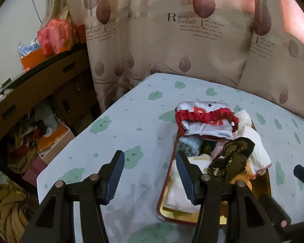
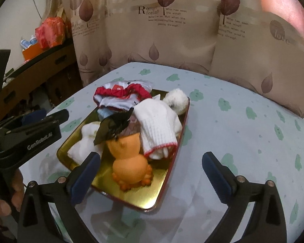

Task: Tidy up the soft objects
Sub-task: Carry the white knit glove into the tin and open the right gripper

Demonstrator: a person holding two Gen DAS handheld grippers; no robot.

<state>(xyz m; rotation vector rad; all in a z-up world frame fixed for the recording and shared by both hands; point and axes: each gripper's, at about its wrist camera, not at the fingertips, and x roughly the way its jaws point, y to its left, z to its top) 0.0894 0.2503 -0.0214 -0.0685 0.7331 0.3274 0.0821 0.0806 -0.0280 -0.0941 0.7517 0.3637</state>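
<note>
Both tongs, left (image 1: 150,175) and right (image 2: 151,174), stand apart and hold nothing, above the gold tray (image 2: 131,192) of soft things at the frame centre on the surface (image 2: 243,131).

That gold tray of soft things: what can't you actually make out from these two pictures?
- Gold tray, left wrist view: its near right corner is hidden by the left hand-held gripper.
- Pale blue item: mostly buried under the red-and-white garment, so its kind is unclear.
- Dark patterned cloth: crumpled, so its shape is unreadable.
- Curtain: its small print is too blurred to read.
</note>
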